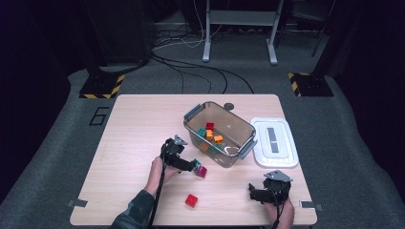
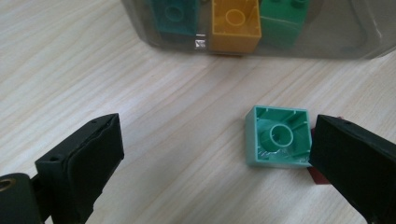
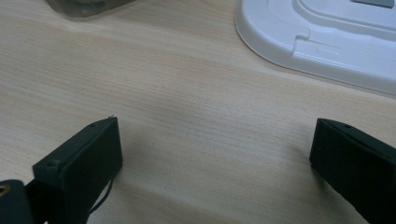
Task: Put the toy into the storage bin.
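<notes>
A green block [image 2: 279, 136] lies hollow side up on the table, touching the inner face of my left gripper's [image 2: 217, 140] right jaw. The jaws stand wide open around it. In the high view the left gripper [image 1: 192, 165] is just in front of the clear bin [image 1: 194, 110], with the green block [image 1: 196, 163] and a magenta block [image 1: 202, 172] at its tips. A sliver of the magenta block [image 2: 316, 178] peeks out behind the right jaw. My right gripper [image 3: 217, 140] is open over bare wood near the front right corner [image 1: 254, 193], holding nothing.
The bin holds several blocks: red [image 1: 209, 126], orange [image 1: 218, 139], teal [image 2: 175, 16], yellow [image 2: 235, 21]. A white lid [image 1: 274, 141] lies to the right of the bin, also at the far right of the right gripper view [image 3: 322, 37]. A loose red block [image 1: 191, 200] sits near the front edge.
</notes>
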`<control>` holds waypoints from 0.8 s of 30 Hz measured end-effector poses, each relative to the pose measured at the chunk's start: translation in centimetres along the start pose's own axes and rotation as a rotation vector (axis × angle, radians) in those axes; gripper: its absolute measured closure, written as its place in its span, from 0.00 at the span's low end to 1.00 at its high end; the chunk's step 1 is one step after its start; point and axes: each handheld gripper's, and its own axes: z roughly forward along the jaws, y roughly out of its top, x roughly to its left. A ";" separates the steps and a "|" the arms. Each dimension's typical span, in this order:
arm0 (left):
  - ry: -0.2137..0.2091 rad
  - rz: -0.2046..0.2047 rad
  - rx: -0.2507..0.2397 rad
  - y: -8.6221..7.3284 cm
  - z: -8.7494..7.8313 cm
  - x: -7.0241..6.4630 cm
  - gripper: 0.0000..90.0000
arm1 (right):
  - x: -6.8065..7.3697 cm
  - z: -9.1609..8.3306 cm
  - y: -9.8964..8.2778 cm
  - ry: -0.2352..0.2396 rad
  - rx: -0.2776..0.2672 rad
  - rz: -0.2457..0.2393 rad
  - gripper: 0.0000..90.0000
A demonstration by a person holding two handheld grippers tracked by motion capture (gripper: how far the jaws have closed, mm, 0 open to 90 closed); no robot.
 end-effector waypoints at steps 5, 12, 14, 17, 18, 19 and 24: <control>0.000 -0.007 0.006 0.0 0.8 -0.3 0.05 | 0.0 0.0 0.0 0.000 0.000 0.000 0.01; 0.019 -0.004 0.018 -0.2 1.0 -0.2 0.28 | 0.0 0.0 0.0 0.000 0.000 0.000 0.01; 0.017 -0.009 0.008 -0.3 0.9 -0.1 0.33 | 0.0 0.0 0.0 0.000 0.000 0.000 0.01; 0.024 -0.009 0.004 -0.4 0.6 0.0 0.43 | 0.0 0.0 0.0 0.000 0.000 0.000 0.01; 0.021 -0.010 0.006 -0.5 0.5 0.1 0.45 | 0.0 0.0 0.0 0.000 0.000 0.000 0.01; 0.022 -0.010 0.006 -0.5 0.4 0.1 0.47 | 0.0 0.0 0.0 0.000 0.000 0.000 0.01; -0.002 -0.018 -0.010 -1.3 -0.2 0.4 0.61 | 0.0 0.0 0.0 0.000 0.000 0.000 0.01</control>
